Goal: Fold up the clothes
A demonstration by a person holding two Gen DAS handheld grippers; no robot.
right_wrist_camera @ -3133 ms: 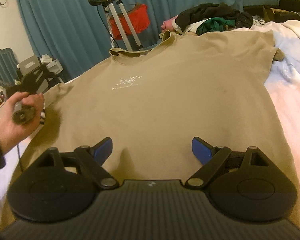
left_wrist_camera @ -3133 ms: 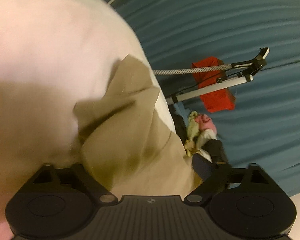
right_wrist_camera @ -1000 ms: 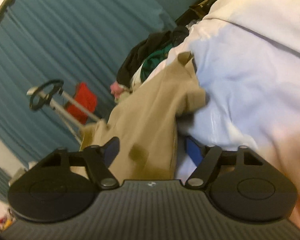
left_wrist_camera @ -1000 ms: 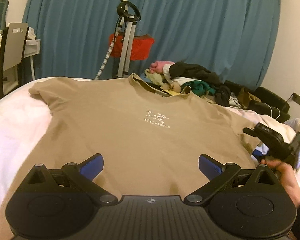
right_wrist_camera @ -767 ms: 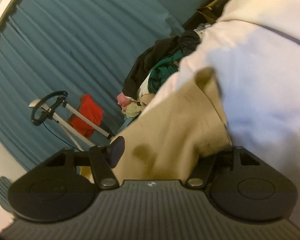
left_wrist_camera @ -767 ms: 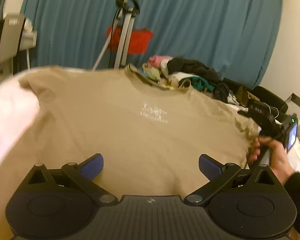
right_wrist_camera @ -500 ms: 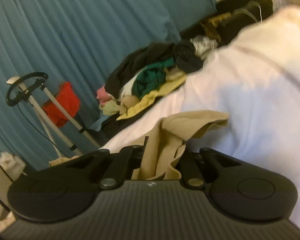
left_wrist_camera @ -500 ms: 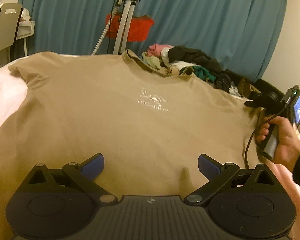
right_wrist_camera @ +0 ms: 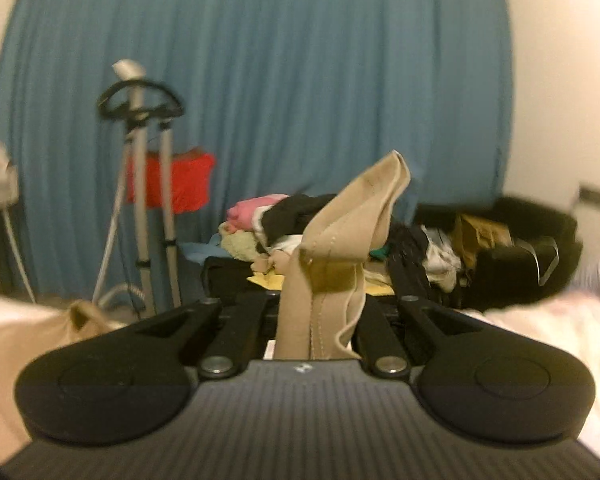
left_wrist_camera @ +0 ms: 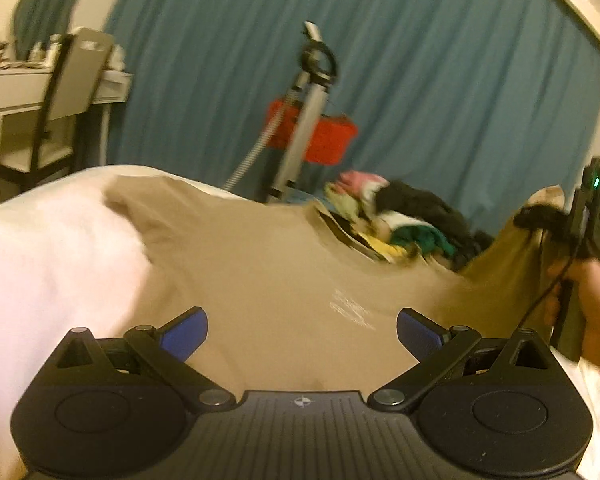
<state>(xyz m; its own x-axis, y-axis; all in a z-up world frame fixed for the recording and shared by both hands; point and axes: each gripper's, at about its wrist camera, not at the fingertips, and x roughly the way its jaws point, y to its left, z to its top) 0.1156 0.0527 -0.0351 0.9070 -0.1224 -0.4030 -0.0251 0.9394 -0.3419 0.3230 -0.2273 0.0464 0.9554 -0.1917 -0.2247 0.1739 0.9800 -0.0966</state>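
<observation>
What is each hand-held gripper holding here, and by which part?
The right hand-held gripper is shut on the tan T-shirt, pinching a sleeve and lifting it. The left hand-held gripper is open, holding nothing.

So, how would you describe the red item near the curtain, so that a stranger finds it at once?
Start from the blue curtain across the back wall. In front of it stands a grey metal stand with a black ring on top. The red item hangs just behind its poles, the only bright red thing there; the clothes pile lies lower.
</observation>
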